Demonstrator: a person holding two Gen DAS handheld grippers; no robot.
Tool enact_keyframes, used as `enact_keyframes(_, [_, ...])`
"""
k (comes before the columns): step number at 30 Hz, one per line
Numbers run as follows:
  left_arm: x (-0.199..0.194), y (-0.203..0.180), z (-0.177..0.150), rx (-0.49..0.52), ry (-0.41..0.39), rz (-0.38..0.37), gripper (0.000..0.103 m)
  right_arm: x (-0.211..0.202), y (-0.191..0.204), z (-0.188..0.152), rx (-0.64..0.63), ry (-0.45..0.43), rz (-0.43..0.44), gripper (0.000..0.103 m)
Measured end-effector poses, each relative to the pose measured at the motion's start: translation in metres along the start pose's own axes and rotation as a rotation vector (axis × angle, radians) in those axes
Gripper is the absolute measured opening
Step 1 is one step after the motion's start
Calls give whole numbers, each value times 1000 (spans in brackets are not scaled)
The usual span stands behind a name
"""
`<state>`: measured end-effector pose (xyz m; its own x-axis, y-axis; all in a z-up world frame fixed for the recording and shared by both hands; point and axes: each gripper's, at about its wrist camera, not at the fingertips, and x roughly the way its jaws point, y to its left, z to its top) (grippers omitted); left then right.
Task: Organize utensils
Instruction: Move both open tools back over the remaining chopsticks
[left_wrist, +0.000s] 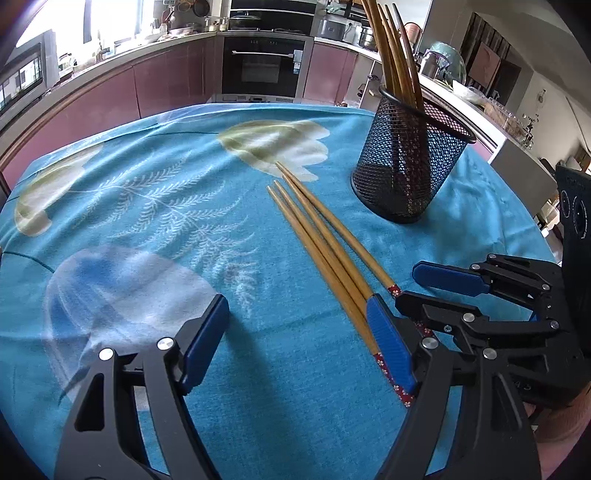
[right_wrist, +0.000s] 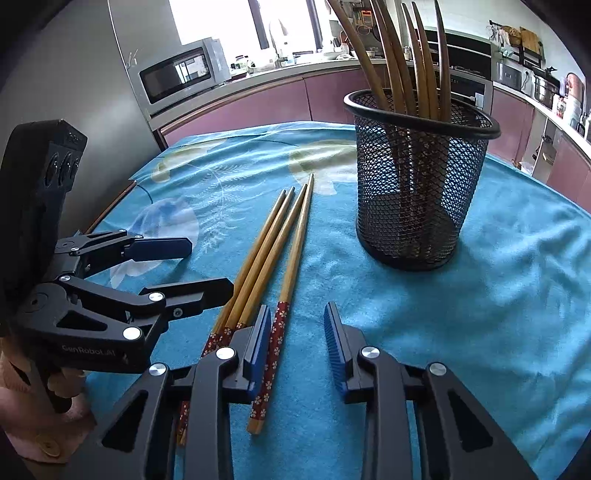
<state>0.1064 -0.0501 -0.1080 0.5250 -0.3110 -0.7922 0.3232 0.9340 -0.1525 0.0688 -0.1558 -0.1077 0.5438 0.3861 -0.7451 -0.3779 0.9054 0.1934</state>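
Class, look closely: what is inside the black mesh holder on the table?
The mesh holder contains several upright wooden chopsticks, their patterned ends down. The mesh blurs the bottom, so an exact count is uncertain.

Your left hand-held gripper (left_wrist: 297, 339) and right hand-held gripper (right_wrist: 297, 350) are black linkages with silver screws and ribbed blue pads (right_wrist: 334, 345); the left one reads "GenRobot.AI". Pink sleeve (right_wrist: 40, 435) covers your wrist.

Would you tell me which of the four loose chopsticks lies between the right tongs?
The rightmost chopstick, lying slightly apart from the other three. Its red floral end sits between the open right tongs; the three bundled ones lie outside the left finger.
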Motion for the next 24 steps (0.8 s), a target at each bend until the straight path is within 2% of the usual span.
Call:
enact_keyframes(10, [5, -7, -1, 51, 2, 45, 75, 0, 0, 0, -4, 2, 1, 27])
enact_keyframes(24, [4, -1, 0, 53, 3, 49, 58, 1, 2, 2, -16, 6, -10, 27])
